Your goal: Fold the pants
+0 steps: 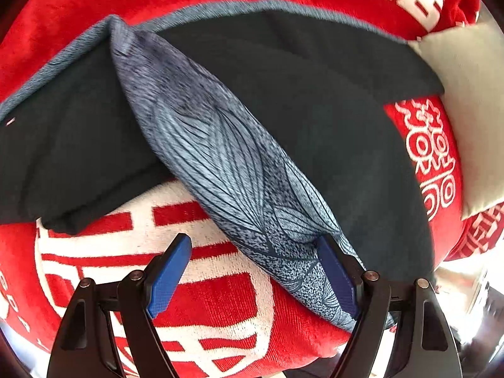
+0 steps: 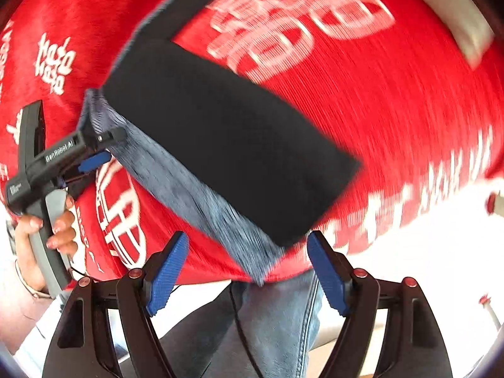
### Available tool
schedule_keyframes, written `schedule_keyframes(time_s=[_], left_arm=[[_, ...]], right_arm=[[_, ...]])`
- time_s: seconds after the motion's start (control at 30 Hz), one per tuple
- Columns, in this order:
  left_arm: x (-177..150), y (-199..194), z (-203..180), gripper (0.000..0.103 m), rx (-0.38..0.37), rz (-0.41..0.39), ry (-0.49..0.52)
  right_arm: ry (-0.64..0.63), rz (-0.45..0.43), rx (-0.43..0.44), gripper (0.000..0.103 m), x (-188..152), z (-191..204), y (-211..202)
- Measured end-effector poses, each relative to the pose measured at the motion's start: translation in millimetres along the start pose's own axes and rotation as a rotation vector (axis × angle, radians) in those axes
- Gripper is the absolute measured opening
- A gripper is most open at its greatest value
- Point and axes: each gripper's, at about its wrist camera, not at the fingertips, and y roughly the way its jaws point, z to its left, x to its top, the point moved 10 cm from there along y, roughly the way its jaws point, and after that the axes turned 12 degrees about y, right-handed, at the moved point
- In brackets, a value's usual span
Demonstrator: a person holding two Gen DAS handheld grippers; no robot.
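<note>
A: Two pairs of blue ribbed pads stand wide apart at the near edge of both wrist views. On the left gripper [image 1: 253,271] one pad hangs over the red plush blanket with white lettering [image 1: 201,299]; the other lies against the edge of the grey-blue leaf-printed fabric strip [image 1: 220,163]. Nothing is pinched between them.

B: And the right gripper [image 2: 247,271]?

A: Its jaws are spread too, with nothing between them. The low corner of the dark navy pants [image 2: 226,145] hangs just beyond its pads, apart from them. Under that gripper you see the person's blue denim leg [image 2: 283,315], past the blanket's near edge.

B: Where do the pants lie?

A: Spread on the red blanket, folded so the dark side faces up, with the pale printed side showing as a diagonal band from the near edge up toward the far left. In the left view the dark cloth [image 1: 315,110] runs on both sides of that band.

B: Anything further out?

A: At the left of the right view a hand [image 2: 47,223] grips the grey handle of the other gripper, whose blue pad sits beside the printed band's far end. A pale cream cushion [image 1: 466,119] lies at the blanket's far right edge.
</note>
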Motion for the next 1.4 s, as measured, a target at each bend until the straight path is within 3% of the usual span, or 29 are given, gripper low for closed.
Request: schedule_keyframes(time_s=[0.3, 0.37, 0.4, 0.43, 0.47, 0.53, 0.63, 0.73, 0.83, 1.03, 1.23, 1.4], left_arm=[[8.7, 3.5, -14.7, 0.083, -0.016, -0.041, 0.045], [14.2, 5.8, -18.3, 0.082, -0.016, -0.05, 0.032], [14.5, 5.3, -17.2, 0.078, -0.016, -0.055, 0.025], [15.6, 3.9, -17.9, 0.061, -0.019, -0.068, 0.019], [16.6, 1.2, -19.4, 0.044, -0.033, -0.079, 0.021], [17.4, -1.8, -21.1, 0.025, -0.094, -0.086, 0.005], [20.3, -3.0, -21.7, 0.015, -0.153, -0.084, -0.027], [25.7, -20.8, -23.0, 0.014, -0.197, -0.118, -0.055], [35.2, -39.9, -24.9, 0.014, -0.204, -0.15, -0.049], [88.2, -86.8, -24.5, 0.014, -0.196, -0.247, -0.041], [156.2, -97.7, -19.0, 0.014, -0.149, -0.295, -0.053], [202.9, -86.2, -10.8, 0.014, -0.106, -0.335, -0.067]], right_arm=[[0.095, -0.027, 0.094, 0.052, -27.4, -3.7, 33.2], [0.111, -0.025, 0.082, 0.035, -32.6, -4.4, 41.6], [0.129, -0.024, 0.071, 0.015, -35.1, -3.5, 46.2], [0.151, -0.03, 0.061, 0.008, -37.3, -6.8, 47.0], [0.184, -0.048, 0.08, 0.007, -36.3, -8.3, 42.1], [0.201, -0.086, 0.108, 0.006, -31.4, -6.0, 28.9], [0.174, -0.129, 0.149, 0.006, -18.8, 6.0, 4.4], [0.134, -0.166, 0.182, 0.006, -1.6, 21.9, -20.7], [0.082, -0.218, 0.218, 0.006, 29.8, 40.2, -52.5], [-0.004, -0.269, 0.265, 0.006, 110.7, 78.1, -99.3], [-0.123, -0.341, 0.245, 0.006, 216.7, 117.1, -135.7], [-0.21, -0.346, 0.151, 0.006, 313.7, 142.1, -118.7]])
